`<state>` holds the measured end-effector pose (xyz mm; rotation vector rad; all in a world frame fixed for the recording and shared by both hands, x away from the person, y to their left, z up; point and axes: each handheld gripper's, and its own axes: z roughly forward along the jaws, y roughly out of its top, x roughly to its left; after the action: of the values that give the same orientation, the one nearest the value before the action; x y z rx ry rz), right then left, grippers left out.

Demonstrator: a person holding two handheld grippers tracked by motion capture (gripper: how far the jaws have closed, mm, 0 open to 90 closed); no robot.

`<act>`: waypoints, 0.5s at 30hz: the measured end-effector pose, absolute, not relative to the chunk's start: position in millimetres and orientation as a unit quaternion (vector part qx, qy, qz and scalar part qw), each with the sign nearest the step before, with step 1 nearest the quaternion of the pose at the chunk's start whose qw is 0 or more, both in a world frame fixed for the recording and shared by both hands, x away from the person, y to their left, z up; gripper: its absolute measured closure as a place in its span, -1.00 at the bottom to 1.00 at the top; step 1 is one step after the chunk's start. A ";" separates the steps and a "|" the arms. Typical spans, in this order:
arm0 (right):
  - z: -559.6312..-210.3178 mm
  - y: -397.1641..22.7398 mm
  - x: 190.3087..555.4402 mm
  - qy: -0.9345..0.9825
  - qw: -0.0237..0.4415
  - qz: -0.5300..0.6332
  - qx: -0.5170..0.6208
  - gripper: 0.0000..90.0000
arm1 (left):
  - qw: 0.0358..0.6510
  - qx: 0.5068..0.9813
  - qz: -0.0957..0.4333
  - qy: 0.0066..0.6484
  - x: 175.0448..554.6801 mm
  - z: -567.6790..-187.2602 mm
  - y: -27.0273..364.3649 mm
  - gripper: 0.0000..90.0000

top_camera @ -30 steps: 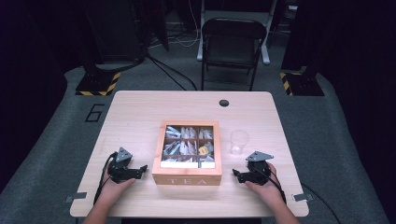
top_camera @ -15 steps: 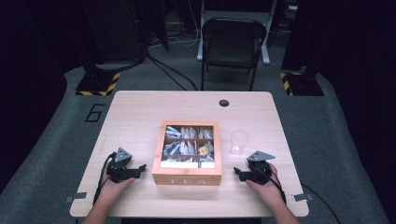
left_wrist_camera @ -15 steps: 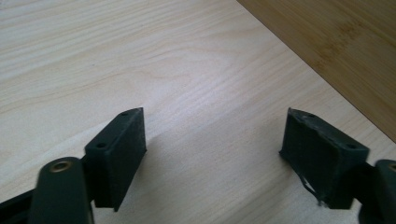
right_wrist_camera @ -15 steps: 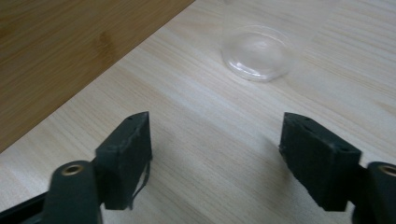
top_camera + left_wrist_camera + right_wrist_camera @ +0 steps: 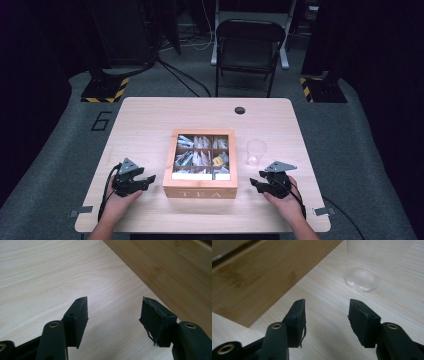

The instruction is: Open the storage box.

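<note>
My left gripper (image 5: 148,178) and right gripper (image 5: 254,184) rest on the table (image 5: 145,125), flanking the wooden tea box (image 5: 201,187) at its centre — jaws part-open, just closing, nothing between them. A clear plastic cup (image 5: 256,151) stands beside the box's right side.

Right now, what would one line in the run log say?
left gripper: closing, empty | right gripper: closing, empty | tea box: between them, untouched | cup: upright beside box
</note>
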<state>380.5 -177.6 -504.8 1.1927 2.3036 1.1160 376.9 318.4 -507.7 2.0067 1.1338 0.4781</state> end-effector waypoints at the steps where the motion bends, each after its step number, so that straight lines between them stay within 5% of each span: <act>1: -503.2 -177.2 379.7 0.806 0.154 0.393 0.416 0.12 | 0.384 0.787 0.188 0.445 376.9 -507.7 318.4 -0.09; 15: -474.3 -174.0 367.6 0.813 0.158 0.395 0.397 0.14 | 0.436 0.766 0.182 0.436 357.0 -474.5 325.3 0.02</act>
<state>367.6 -174.0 -474.3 1.1367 2.3243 1.1310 357.0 325.3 -474.5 1.9059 1.0844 0.4538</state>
